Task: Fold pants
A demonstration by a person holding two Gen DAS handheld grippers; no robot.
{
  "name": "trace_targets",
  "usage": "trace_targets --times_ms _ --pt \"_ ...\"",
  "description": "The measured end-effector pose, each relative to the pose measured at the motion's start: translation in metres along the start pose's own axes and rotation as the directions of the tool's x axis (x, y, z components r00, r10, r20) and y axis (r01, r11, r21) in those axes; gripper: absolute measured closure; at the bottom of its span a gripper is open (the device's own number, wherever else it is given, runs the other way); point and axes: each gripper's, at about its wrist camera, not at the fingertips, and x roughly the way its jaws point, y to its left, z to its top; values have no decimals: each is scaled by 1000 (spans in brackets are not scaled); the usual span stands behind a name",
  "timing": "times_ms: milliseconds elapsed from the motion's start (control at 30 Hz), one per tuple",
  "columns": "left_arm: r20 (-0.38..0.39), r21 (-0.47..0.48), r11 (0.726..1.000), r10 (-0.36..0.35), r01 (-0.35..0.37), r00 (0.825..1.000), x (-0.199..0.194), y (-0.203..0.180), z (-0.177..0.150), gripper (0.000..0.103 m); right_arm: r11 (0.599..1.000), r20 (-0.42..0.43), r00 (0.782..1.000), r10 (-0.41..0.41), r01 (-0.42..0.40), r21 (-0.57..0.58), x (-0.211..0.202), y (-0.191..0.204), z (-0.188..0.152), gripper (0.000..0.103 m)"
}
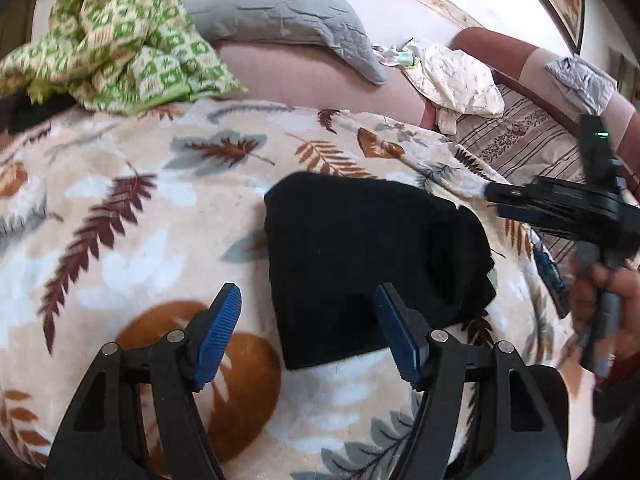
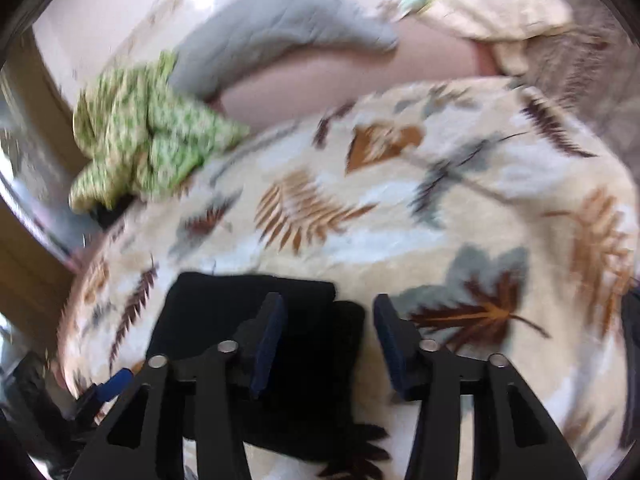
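Pants (image 1: 372, 264), black and folded into a compact block, lie on the leaf-print blanket (image 1: 152, 208). Left gripper (image 1: 308, 332) hovers at their near edge, fingers spread, empty. Right gripper (image 2: 326, 340) hangs over them, open too. Bare blanket all around.

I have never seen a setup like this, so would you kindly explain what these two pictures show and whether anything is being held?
There is no robot here: a person holds a two-finger gripper in each hand, and each gripper carries a wide-angle camera looking along its fingers. One picture comes from the left gripper, the other from the right gripper. Both stand open and hold nothing. Ahead of them, black pants, already folded into a compact stack, lie on a leaf-patterned blanket. Behind are a green patterned cloth and a grey pillow.
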Motion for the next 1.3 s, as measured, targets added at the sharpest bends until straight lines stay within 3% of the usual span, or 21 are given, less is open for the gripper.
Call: trace_targets --times_ms 133,233,333,433,467,533,700,733,800,1000,1100,1300 --pt "-6 22 1000 22 -22 1000 8 -9 13 34 979 -40 986 163 -167 -116 -1 39 -10 50" --pt "-19 35 998 53 -53 998 19 -12 16 34 957 -69 976 205 -215 -195 15 66 -16 52" --pt "-55 18 999 52 -51 997 27 -5 8 34 964 -149 986 77 -111 -240 36 67 -26 56" --pt "-86 -3 999 40 -40 995 33 3 1 31 967 -186 981 -57 8 -254 30 36 -50 54" --pt "-92 -12 999 30 -31 995 33 4 1 31 974 -205 977 -59 11 -228 27 25 -58 49" --pt "-84 -9 999 32 -33 996 30 2 5 31 987 -214 977 -7 -27 -155 15 8 -65 48" --pt "-37 -12 999 30 -30 999 17 6 25 29 991 -139 990 0 -19 -134 -14 6 -58 44" --pt "-41 -22 999 34 -35 999 18 9 30 28 992 -136 990 31 -47 -120 -14 7 -55 41" --pt "-65 -36 999 34 -36 997 24 13 36 28 994 -139 989 53 -66 -85 -4 7 -49 25" --pt "-134 -97 995 -16 3 991 45 21 35 28 985 -193 970 146 -125 120 45 -13 -44 25" --pt "-140 -117 993 -17 1 990 51 24 33 20 981 -193 968 162 -136 142 54 -17 -47 25" --pt "-158 -147 989 -28 4 987 62 25 33 18 975 -206 958 199 -173 136 69 -10 -50 25"
